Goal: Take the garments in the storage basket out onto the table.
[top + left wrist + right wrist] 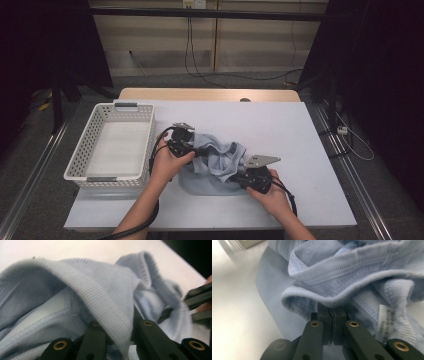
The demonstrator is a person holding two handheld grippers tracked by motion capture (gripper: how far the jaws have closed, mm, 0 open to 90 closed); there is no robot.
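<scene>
A crumpled light-blue knit garment (220, 156) lies on the white table top (285, 125), bunched up between both hands. My left gripper (191, 150) grips its left side; in the left gripper view a ribbed hem (110, 305) runs down between the jaws of that gripper (117, 323), which is shut on it. My right gripper (240, 176) holds the garment's right front edge. In the right gripper view the pads (332, 313) meet on a folded ribbed edge (329, 298), beside a white care label (384, 322). The right gripper (200, 300) also appears far right in the left gripper view.
A white perforated plastic basket (90, 145) stands at the table's left side, with nothing inside. Bare table surface spreads behind and to the right of the garment. Cables (200, 70) trail over the floor beyond the table's far edge.
</scene>
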